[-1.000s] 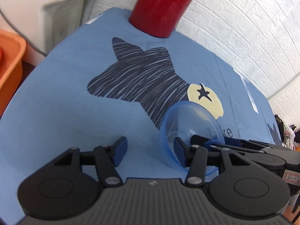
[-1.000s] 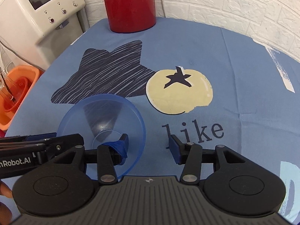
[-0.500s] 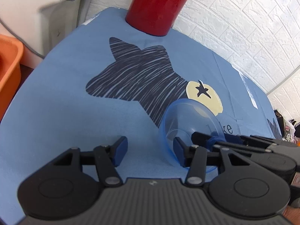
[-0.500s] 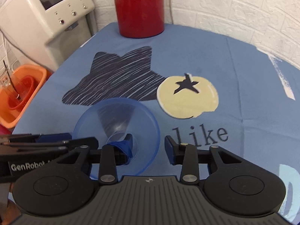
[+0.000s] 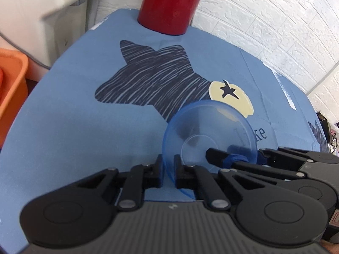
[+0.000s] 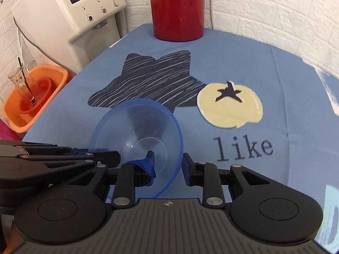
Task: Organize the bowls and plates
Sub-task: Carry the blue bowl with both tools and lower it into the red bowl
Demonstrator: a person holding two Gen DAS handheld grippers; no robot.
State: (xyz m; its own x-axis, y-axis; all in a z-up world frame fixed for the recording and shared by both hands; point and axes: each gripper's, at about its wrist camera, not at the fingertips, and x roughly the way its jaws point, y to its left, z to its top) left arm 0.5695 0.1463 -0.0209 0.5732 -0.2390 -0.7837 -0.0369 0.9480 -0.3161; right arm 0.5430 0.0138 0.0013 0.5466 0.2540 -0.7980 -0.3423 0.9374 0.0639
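bowl [image 5: 208,136] pinched at its rim by two hand-held grippers over a blue tablecloth [image 5: 74,127].

handover looks to be the step in hand: the clear blue bowl is tilted just above the cloth, near the printed word "like", with a red jug [image 6: 177,8] well behind it by the wall. the left gripper [image 5: 167,170] has its jaws nearly closed on the near rim, one finger inside and one outside. the right gripper [image 6: 168,166] straddles the opposite rim with its jaws wide, a clear gap on the outer side, so it seems to have let go. a second ago the left jaws stood wide apart beside the bowl; now they have closed on it. next, the right gripper likely needs to back away so the left can carry the bowl off.
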